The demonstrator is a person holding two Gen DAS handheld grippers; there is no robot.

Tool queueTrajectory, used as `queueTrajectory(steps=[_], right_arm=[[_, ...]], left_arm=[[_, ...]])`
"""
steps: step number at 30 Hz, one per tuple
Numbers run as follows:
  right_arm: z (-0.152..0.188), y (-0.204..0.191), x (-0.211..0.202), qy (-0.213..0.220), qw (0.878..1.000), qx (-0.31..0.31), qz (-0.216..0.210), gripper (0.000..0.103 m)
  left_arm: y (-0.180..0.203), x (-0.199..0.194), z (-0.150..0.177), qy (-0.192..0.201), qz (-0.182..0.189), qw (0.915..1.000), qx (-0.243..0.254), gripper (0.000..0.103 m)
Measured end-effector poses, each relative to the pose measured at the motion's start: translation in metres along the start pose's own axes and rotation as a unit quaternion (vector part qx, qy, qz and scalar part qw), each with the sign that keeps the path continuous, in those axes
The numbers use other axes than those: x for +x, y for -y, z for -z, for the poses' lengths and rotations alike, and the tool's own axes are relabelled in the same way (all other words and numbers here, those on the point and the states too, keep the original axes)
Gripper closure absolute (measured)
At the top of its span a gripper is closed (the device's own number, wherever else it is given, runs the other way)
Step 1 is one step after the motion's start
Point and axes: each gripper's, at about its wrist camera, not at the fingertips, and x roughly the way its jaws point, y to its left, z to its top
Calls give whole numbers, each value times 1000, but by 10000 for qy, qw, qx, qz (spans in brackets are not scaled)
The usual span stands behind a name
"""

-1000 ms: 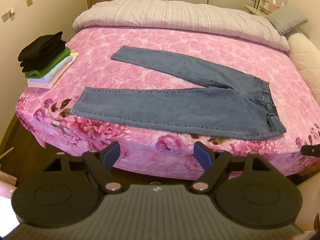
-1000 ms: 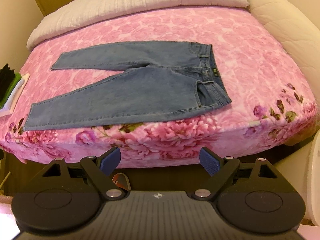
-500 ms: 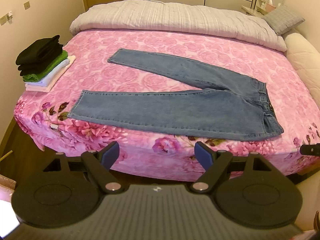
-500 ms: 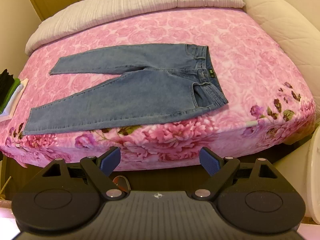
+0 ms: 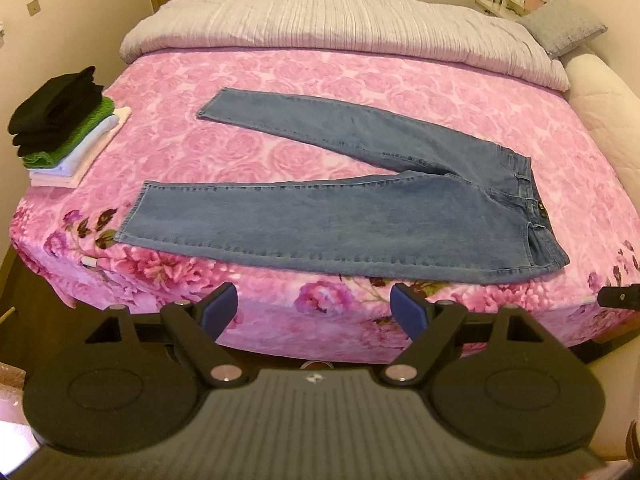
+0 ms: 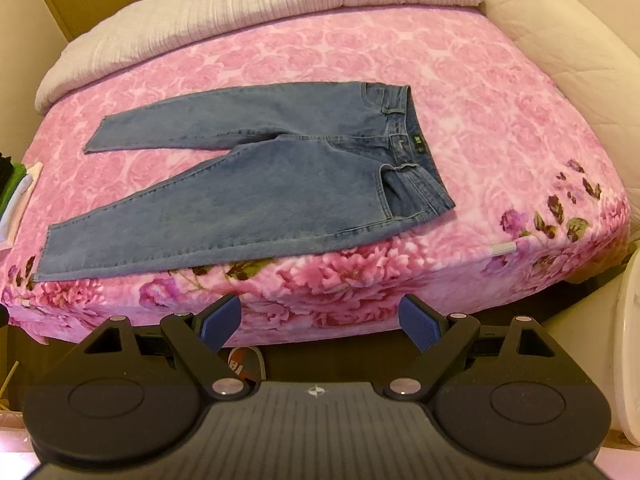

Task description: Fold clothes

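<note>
At the far left of the bed, a stack of folded garments rests on the pink rose-patterned bedspread: black on top, then green, then white and cream layers beneath. Only its right edge shows in the right wrist view, too little there to count the layers.

The pair of blue denim jeans lies flat and unfolded on the bedspread, near the front edge of the bed. The legs point left and spread apart in a V; the near leg runs along the front edge, and the far leg angles toward the middle of the bed. The two hems sit well apart. The waistband lies at the right end, with a small dark label visible on it. In the right wrist view the jeans show the same layout, with the fly area slightly open at the waistband.

A grey ribbed duvet is bunched along the head of the bed, behind the jeans. A grey cushion rests at its right end, beside a cream padded bed frame.

The left gripper hangs in front of the bed's front edge, its blue-padded fingers spread wide and holding nothing. The right gripper hangs likewise before the front edge, fingers spread wide and empty. Neither gripper touches the jeans.
</note>
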Motion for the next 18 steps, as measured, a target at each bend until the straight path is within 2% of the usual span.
queueTrajectory(steps=[9,18], right_arm=[[-37,-12,37,-217,9989,329,243,15],[-87,-35,72,-351,9935,953,506,15]], left_arm=[[-10,54,-55,-189,325,9990,254,22],[-27,121,-133,-346,762,9933,798,22]])
